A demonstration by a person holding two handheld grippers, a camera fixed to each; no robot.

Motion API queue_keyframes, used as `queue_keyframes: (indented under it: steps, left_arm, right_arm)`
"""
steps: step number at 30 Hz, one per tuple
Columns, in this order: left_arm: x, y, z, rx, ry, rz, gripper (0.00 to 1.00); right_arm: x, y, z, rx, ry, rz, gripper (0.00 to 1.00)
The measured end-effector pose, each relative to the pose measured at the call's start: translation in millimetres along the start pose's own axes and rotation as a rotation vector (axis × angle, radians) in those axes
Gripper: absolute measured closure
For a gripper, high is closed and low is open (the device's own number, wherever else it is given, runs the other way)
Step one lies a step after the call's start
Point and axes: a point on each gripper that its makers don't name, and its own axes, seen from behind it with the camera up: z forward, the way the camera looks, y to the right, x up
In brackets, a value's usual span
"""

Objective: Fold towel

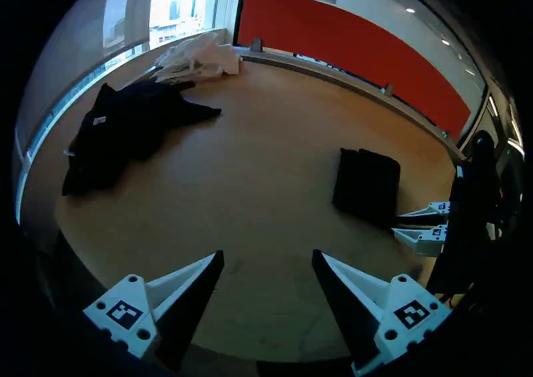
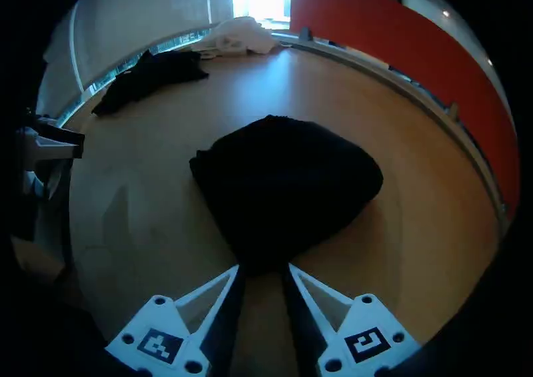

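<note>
towel [image 2: 286, 184] | blk, folded, lumpy | flat on wood table [image 2: 413, 230]

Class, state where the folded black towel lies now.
Right gripper view: the folded black towel lies mid-frame on the table, its near corner between the fingers of the right gripper, the dark garment beyond it at upper left.

A crumpled black garment [image 1: 126, 134] and white cloth heap [image 1: 200, 57] lie near the window [image 1: 176, 4], beside a red panel [image 1: 353, 47].

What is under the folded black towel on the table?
The folded black towel lies on the wooden tabletop, which shows bare wood all around it. The spot beneath is covered by the cloth; nothing sticks out along its visible edges.
</note>
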Motion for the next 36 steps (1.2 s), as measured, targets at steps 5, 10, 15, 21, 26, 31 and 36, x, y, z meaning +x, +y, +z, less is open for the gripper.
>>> queue_keyframes:
  steps: [5,10,15,21,26,31,36]
  left_arm:
    - [0.9,0.9,-0.2,-0.001,0.001,0.001,0.02]
    - [1.2,2.2,-0.3,-0.002,0.001,0.001,0.01]
    - [1.5,3.2,-0.4,-0.003,0.001,0.004,0.01]
    - [4.8,5.7,0.5,-0.010,0.004,0.006,0.01]
    - [10.8,7.6,3.0,-0.015,0.010,0.014,0.01]
    - [20.0,11.1,4.4,-0.021,0.023,0.030,0.01]
    - [29.2,16.1,4.0,-0.029,0.035,0.044,0.02]
  right_arm:
    - [-0.7,4.5,-0.6,-0.011,-0.003,0.014,0.77]
    - [-1.3,7.6,-1.7,-0.019,-0.003,0.018,0.90]
    - [0.9,10.5,-3.9,-0.020,0.004,0.015,0.92]
    - [11.8,15.1,-11.1,-0.027,0.028,-0.001,0.93]
    - [32.6,19.3,-24.0,-0.037,0.072,-0.012,0.93]
    - [59.2,26.4,-39.2,-0.047,0.124,-0.019,0.93]
    - [88.6,35.0,-54.8,-0.057,0.178,-0.037,0.93]
